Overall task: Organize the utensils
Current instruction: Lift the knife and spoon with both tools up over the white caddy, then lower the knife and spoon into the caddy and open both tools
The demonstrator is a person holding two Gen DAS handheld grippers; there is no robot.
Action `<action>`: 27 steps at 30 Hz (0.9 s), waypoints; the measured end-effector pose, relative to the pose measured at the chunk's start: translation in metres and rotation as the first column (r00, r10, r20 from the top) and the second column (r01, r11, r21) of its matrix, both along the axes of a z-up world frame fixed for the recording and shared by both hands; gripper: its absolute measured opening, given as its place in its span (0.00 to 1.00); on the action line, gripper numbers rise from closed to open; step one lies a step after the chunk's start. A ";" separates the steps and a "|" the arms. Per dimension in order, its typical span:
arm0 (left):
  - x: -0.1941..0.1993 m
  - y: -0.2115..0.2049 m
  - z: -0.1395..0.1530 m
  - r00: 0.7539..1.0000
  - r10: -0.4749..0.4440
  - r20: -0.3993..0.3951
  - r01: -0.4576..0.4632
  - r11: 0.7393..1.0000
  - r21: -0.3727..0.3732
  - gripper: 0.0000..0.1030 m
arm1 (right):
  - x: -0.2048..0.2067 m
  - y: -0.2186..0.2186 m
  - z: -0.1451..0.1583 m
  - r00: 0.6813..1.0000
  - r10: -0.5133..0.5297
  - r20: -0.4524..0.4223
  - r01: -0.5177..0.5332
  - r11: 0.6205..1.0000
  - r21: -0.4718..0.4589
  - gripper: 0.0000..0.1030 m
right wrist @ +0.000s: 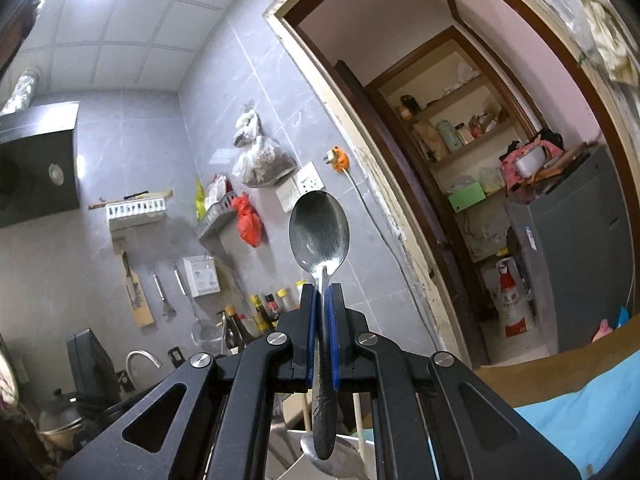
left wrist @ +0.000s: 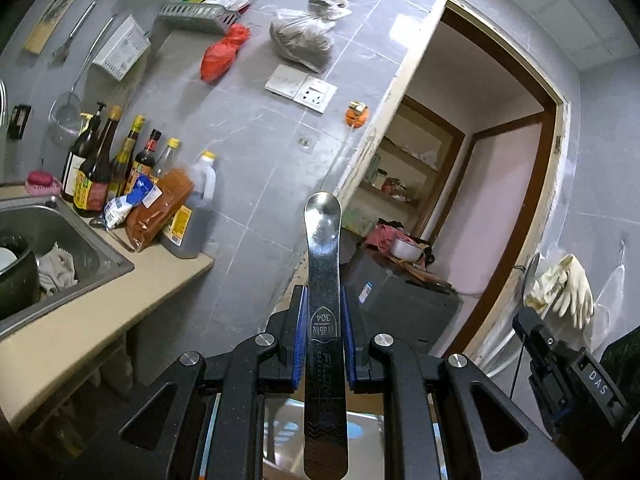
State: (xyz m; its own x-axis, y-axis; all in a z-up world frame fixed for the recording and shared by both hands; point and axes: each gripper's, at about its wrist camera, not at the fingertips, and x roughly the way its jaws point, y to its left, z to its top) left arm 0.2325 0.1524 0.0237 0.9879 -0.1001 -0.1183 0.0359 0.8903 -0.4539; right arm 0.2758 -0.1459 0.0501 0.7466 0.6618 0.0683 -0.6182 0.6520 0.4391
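My left gripper (left wrist: 324, 296) is shut on a flat steel utensil (left wrist: 322, 232). Its blue pads clamp the stamped handle, and the rounded end sticks out forward and up. In the right wrist view my right gripper (right wrist: 322, 292) is shut on the neck of a steel spoon (right wrist: 319, 232). The spoon's bowl stands up past the fingertips and its handle hangs back below them. Both grippers are held in the air, level, facing a grey tiled kitchen wall and a doorway.
On the left, a steel sink (left wrist: 60, 236) sits in a beige counter (left wrist: 80, 320) with several sauce bottles (left wrist: 96, 168). Racks and bags hang on the wall. A grey fridge (right wrist: 576, 248) stands in the doorway. Another spoon (right wrist: 332, 460) lies low in the right wrist view. A black device marked DAS (left wrist: 576, 376) shows at the right edge of the left wrist view.
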 end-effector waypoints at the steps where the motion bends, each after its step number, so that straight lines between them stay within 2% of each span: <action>1: 0.001 0.001 -0.003 1.000 -0.004 0.001 0.004 1.000 -0.005 0.13 | 0.002 0.002 -0.005 1.000 -0.007 -0.006 0.007 1.000 0.000 0.04; 5: 0.004 0.001 -0.014 1.000 -0.014 0.010 0.014 1.000 -0.008 0.13 | 0.005 0.005 -0.018 0.999 -0.019 -0.026 0.018 1.000 -0.011 0.04; 14: 0.009 -0.015 -0.026 0.998 -0.016 0.057 0.013 0.998 0.054 0.13 | 0.005 0.016 -0.038 0.998 -0.038 -0.055 0.034 0.997 -0.069 0.04; 27: 0.005 -0.033 -0.043 0.995 0.006 0.101 -0.023 0.986 0.166 0.13 | -0.001 0.028 -0.048 0.998 -0.038 -0.048 0.032 0.992 -0.125 0.04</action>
